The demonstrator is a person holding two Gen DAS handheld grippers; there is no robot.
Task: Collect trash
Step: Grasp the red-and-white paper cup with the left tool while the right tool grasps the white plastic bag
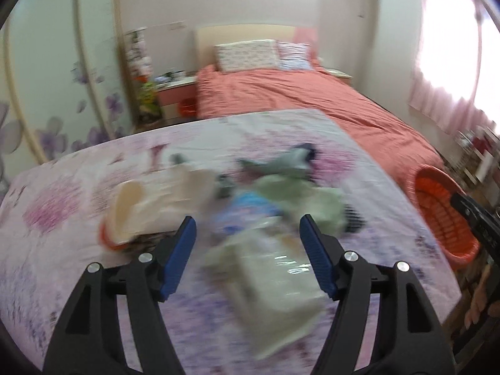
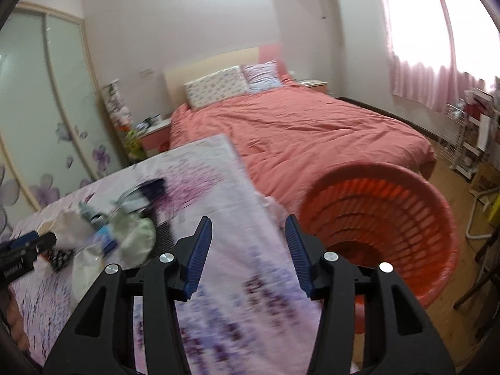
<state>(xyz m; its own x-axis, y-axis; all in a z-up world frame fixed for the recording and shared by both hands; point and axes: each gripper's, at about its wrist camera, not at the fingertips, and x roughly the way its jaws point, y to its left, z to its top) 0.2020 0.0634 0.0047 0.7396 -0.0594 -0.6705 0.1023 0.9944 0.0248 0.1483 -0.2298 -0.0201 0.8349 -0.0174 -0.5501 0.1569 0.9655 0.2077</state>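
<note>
The left tool (image 1: 247, 240) gapes wide and empty over a blurred pale plastic wrapper (image 1: 275, 278) among litter on the floral-clothed tabletop (image 1: 56, 218). Pinch one piece squarely. The right tool (image 2: 248, 240), equally open and empty, waits beside the orange slatted plastic basket (image 2: 437, 218).

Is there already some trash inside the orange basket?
No, the right wrist view looks into the orange basket and shows only its bare slatted walls.

basket (image 2: 437, 218) – orange | tablecloth (image 1: 78, 203) – pink-purple floral | bedspread (image 2: 312, 131) – coral
</note>
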